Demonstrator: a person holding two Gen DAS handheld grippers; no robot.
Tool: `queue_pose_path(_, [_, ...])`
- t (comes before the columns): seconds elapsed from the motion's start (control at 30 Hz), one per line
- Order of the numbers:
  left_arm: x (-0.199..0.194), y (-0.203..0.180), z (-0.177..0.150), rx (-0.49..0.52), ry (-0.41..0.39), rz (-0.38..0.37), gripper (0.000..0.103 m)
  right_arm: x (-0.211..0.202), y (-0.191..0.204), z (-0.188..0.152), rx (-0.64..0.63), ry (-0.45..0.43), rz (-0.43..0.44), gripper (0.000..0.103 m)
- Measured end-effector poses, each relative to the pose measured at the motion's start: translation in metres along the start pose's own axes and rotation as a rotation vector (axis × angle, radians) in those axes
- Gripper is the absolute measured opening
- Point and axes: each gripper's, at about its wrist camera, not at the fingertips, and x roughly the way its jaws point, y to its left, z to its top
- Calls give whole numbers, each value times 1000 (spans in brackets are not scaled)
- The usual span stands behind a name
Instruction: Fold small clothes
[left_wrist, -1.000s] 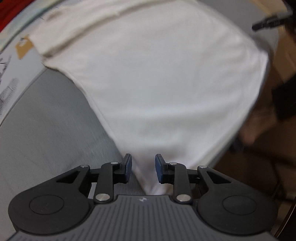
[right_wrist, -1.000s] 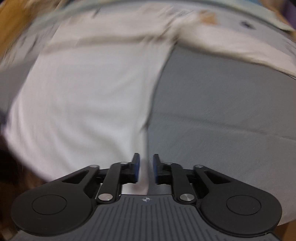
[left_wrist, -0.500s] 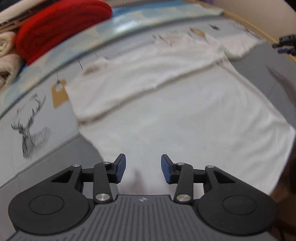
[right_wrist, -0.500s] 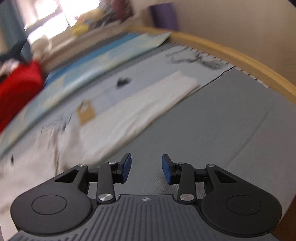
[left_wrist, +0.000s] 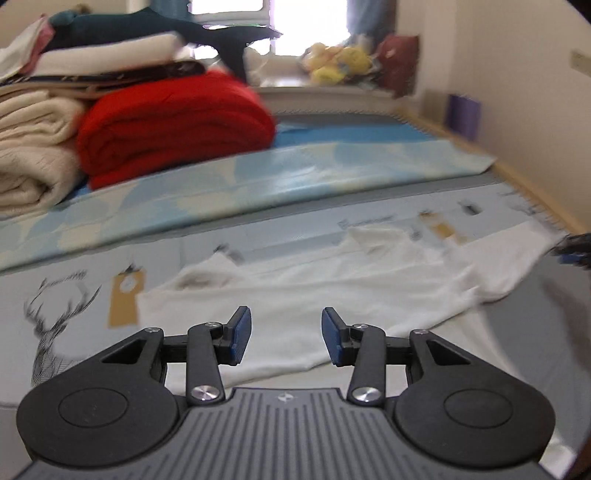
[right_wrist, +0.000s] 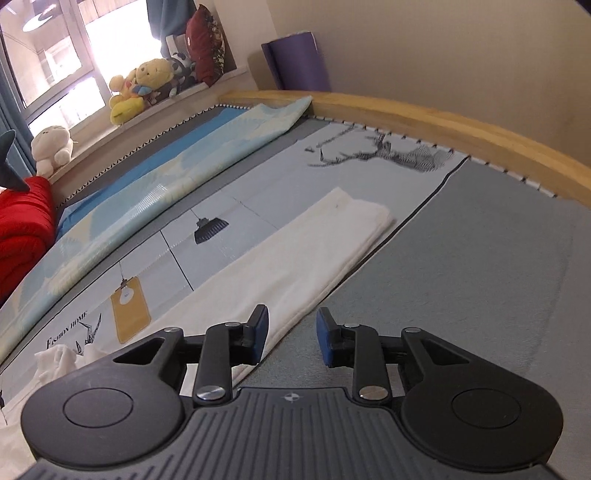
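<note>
Right wrist view, grey printed bedsheet, wooden bed rail, windowsill plush toys

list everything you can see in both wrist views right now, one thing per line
white garment: one, white, spread flat on the bed cover, one sleeve reaching towards the wooden edge
bed cover: one, grey with pale printed panels, under the garment
deer prints: two, black line drawings, one near each end of the cover
tag prints: at least two, mustard yellow, on the pale panels
blue quilt: one, light blue and cream, beyond the garment
red blanket: one, red, folded, on the quilt
cream blankets: a stack, cream, beside the red one
plush toys: several, yellow and white, on the windowsill
purple roll: one, against the wall
bed frame: wooden edge
left gripper: open, empty
right gripper: open, empty, jaws just closing a little
</note>
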Motion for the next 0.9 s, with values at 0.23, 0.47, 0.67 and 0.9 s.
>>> queue_pose_path(0.23, [31,-8,2,60,57,49,47,31,-8,3,14,9,-24,30])
queue_pose_path(0.47, [44,10,2,9,73,38,47,61,-39,12,184,-1,-22,43])
queue_pose_path(0.67, [59,10,-1,3,101,44,53,87,-74,16,423,-44,-8,44])
queue_pose_path(0.9, [67,-2,-3,31,109,39,53,109,-92,19,576,-132,27,44])
